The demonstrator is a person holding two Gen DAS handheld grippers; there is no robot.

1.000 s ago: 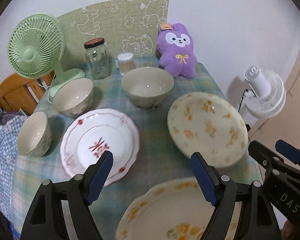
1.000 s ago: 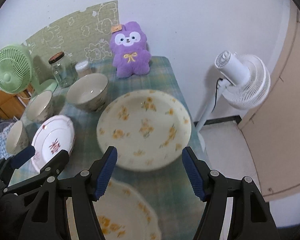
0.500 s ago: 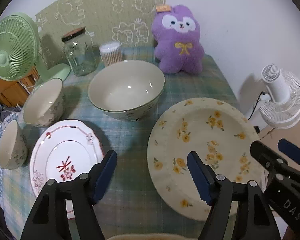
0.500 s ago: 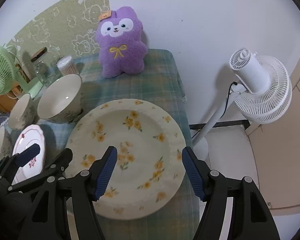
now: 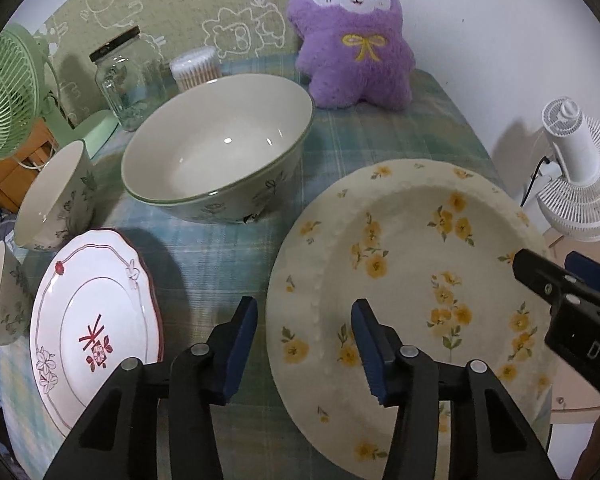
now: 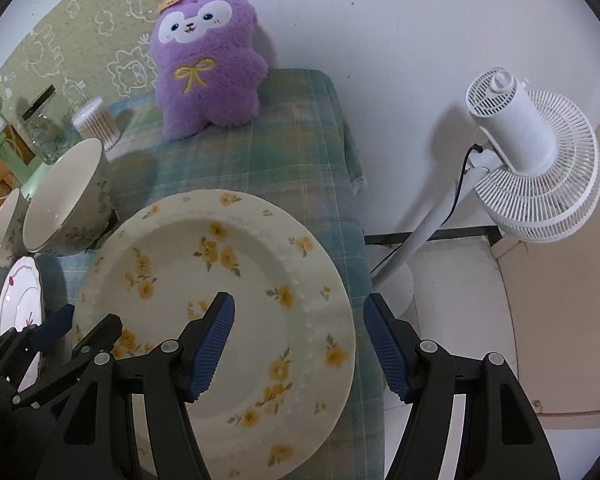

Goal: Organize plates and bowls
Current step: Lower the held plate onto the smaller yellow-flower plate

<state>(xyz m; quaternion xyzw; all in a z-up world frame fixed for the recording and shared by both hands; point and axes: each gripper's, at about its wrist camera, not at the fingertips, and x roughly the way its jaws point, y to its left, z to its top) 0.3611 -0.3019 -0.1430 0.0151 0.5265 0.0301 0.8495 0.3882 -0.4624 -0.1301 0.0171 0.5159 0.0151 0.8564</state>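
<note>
Two claws hang over a desk (image 5: 340, 136) covered in a green checked cloth. At the far left of the left wrist view a small bowl (image 5: 0, 296) sits at the desk's edge, with a second, taller bowl (image 5: 56, 196) just behind it. Beside them lies a white plate with red trim (image 5: 96, 316). Further back and to the right stands a large bowl with a green rim (image 5: 220, 148).

The left claw (image 5: 304, 320) has just been closing, yet its blue pads still stand apart with nothing gripped. Its left pad is over bare cloth between the two plates, and its right pad is over the inside of the big yellow-flowered plate (image 5: 412, 280), so that plate's left rim lies in the gap, not touched by either pad.

Further right, the right claw (image 6: 296, 316) is open wider and also holds nothing. It straddles the opposite rim of the same plate: the left pad is over the plate's well, the right pad beyond the desk's edge. Whether either pad touches the plate I cannot tell.

Behind the dishes sit a glass jar (image 5: 124, 80) and a purple plush toy (image 5: 356, 36).
</note>
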